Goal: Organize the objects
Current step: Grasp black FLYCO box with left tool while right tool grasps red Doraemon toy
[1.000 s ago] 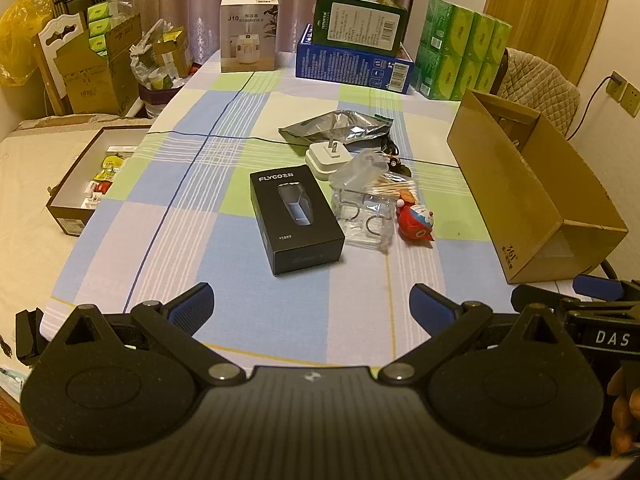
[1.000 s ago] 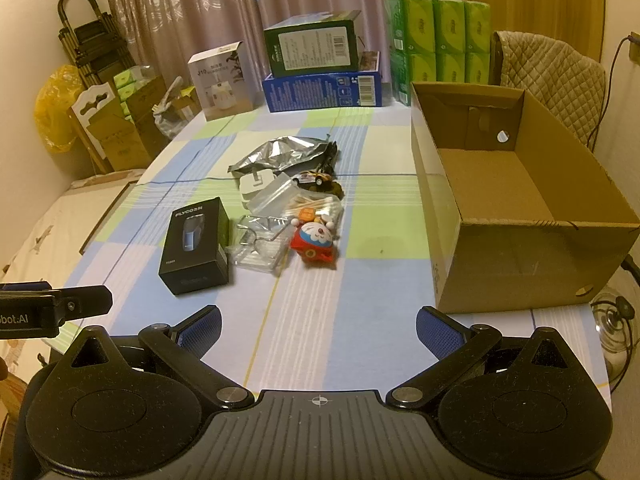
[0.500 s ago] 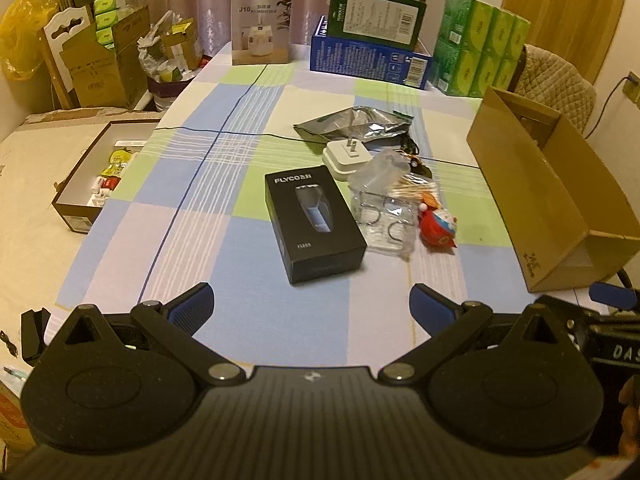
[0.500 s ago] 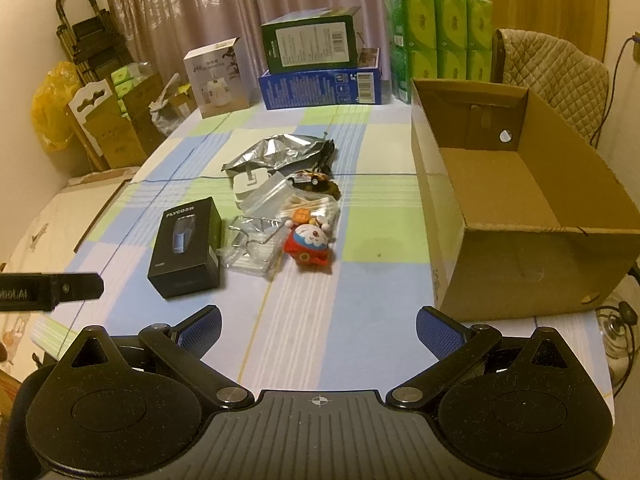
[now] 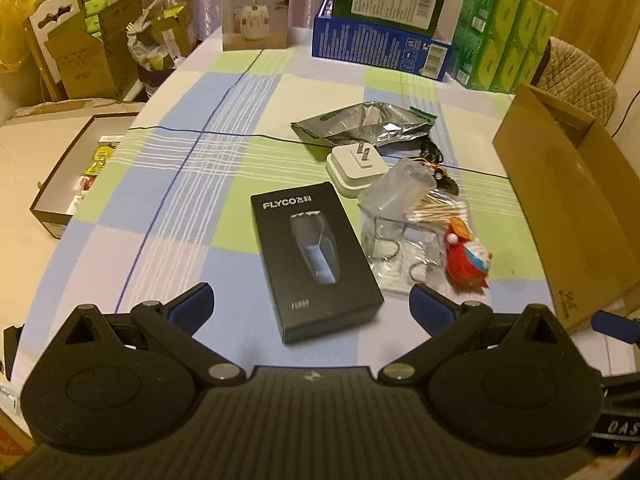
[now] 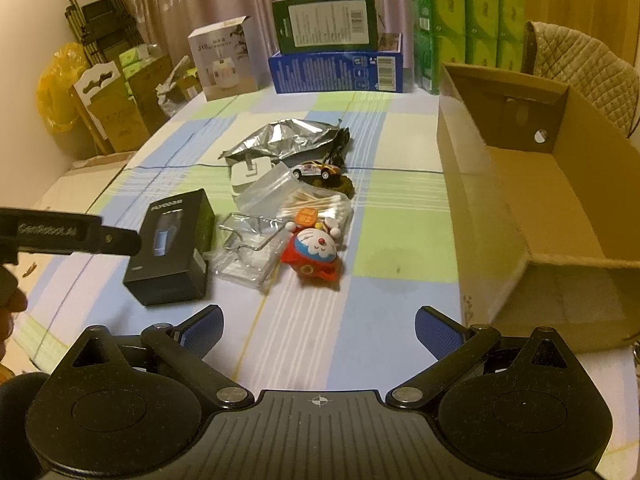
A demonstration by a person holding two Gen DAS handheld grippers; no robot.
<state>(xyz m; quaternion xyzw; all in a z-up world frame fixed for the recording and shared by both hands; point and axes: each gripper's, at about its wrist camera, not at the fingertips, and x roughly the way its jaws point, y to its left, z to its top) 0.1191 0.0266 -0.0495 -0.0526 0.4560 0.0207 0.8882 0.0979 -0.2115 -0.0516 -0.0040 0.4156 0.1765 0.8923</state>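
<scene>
Left gripper (image 5: 310, 308) spread wide, empty, hovering just short of the black shaver box (image 5: 314, 260) — right gripper (image 6: 318, 330) likewise apart and holding nothing. Right of that box: a clear packet with wire hooks (image 5: 402, 254), cotton swabs (image 5: 434, 209), then a red toy figure (image 5: 468, 260). Behind it a white plug (image 5: 356, 166) and foil bag (image 5: 360, 124); open cardboard box (image 6: 560, 200) well to its right.

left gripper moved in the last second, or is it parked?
Yes. In its own view the left gripper has advanced toward the black box, which now sits between its open fingers; the cardboard box also looms nearer.
</scene>
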